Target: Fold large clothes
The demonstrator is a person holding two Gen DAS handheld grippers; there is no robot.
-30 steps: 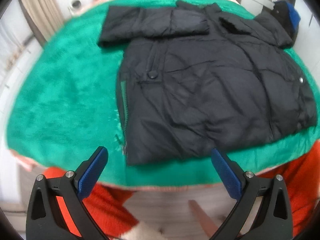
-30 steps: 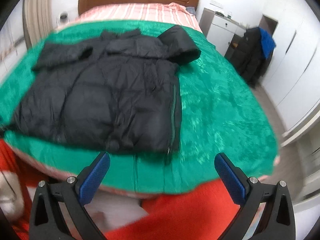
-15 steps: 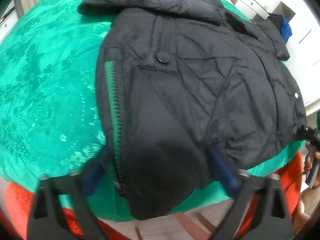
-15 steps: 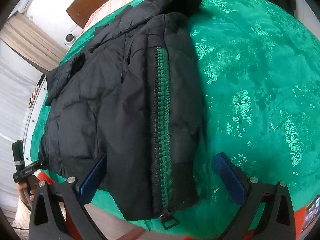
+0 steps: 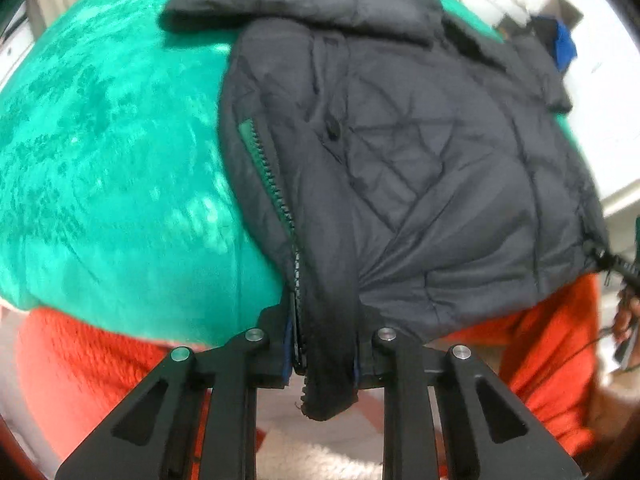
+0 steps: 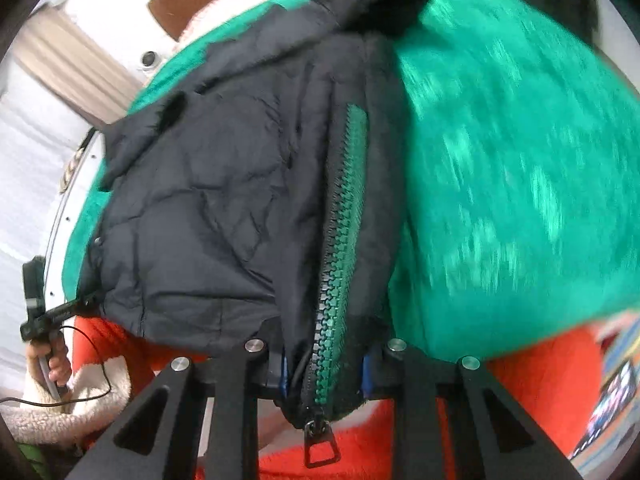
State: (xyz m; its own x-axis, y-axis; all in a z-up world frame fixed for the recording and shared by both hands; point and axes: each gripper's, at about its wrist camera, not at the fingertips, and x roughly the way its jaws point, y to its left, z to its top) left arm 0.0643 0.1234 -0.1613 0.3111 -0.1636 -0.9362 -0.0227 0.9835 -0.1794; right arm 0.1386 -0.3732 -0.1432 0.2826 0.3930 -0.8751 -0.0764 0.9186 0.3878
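Note:
A black puffer jacket [image 5: 420, 168] with a green-backed zipper lies on a green bedspread [image 5: 108, 184]. My left gripper [image 5: 322, 364] is shut on the jacket's near hem corner beside the zipper edge. In the right wrist view the jacket [image 6: 208, 208] spreads to the left, and my right gripper [image 6: 324, 376] is shut on the other hem corner, with the zipper [image 6: 340, 240] running between the fingers and its pull tab [image 6: 320, 448] hanging below. Each gripper shows small at the far edge of the other's view.
The bedspread [image 6: 520, 168] covers a bed with a wooden headboard [image 6: 176, 4]. An orange blanket [image 5: 80, 364] hangs below the near bed edge. White furniture and dark hanging clothes [image 5: 560, 40] stand at the far right. Curtains [image 6: 68, 64] are at the left.
Both grippers moved in from above the bed edge to the jacket's hem corners and closed on them. They were open half a second ago.

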